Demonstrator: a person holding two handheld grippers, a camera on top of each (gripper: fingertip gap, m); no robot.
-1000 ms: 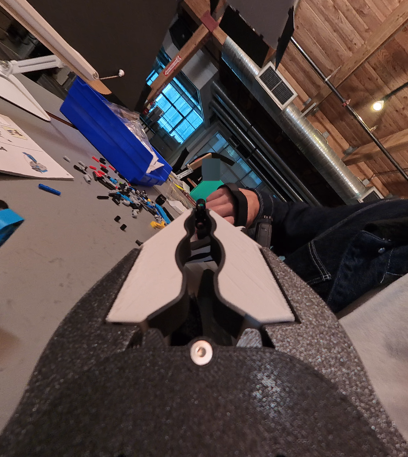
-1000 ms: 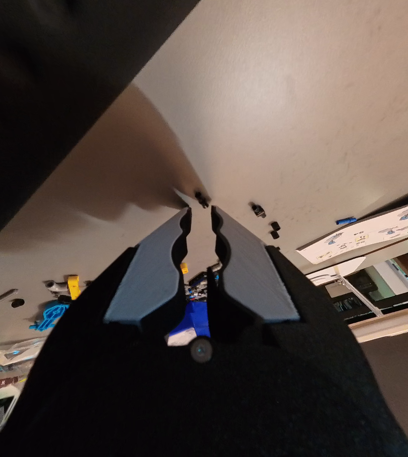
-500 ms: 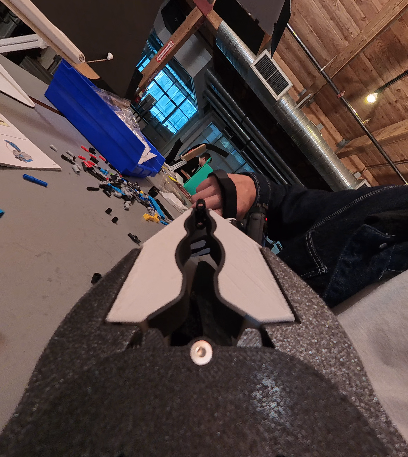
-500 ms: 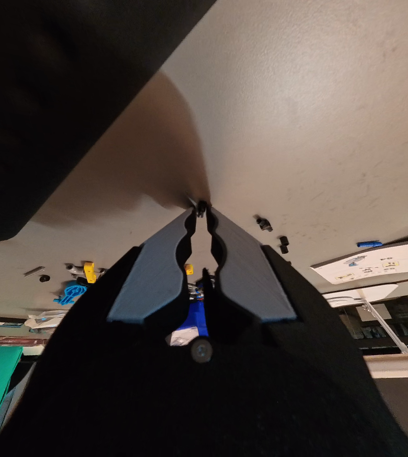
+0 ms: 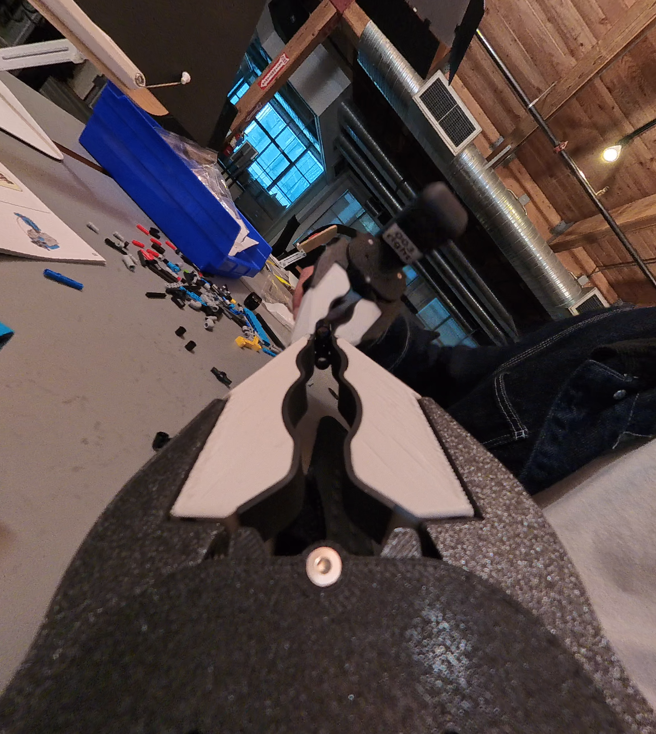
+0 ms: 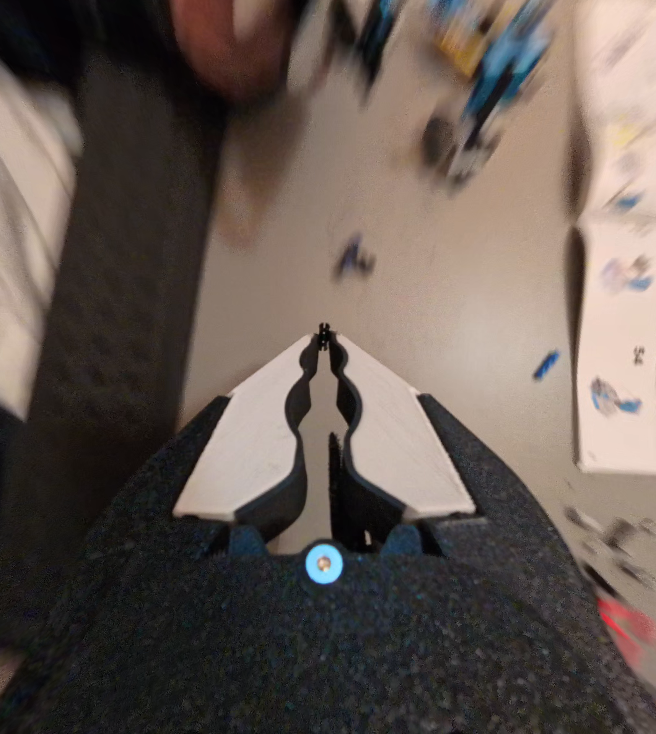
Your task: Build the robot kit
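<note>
My left gripper is shut on a small black toy piece and holds it above the grey table. My right gripper is shut on a small black pin and holds it clear of the table; its view is blurred by motion. The right gripper also shows in the left wrist view, just beyond the left gripper's tips and pointing at them. A blue and black toy model lies far ahead in the right wrist view.
A blue bin stands at the back of the table. Several small loose toy pieces lie in front of it. An instruction booklet lies on the left and shows in the right wrist view. A person's denim sleeve is at the right. Left tips to right tips: about 11 cm.
My right gripper closed on the black pin on the table, lifted it and swung up to face the left gripper. The left gripper stayed shut on its piece and shifted slightly.
</note>
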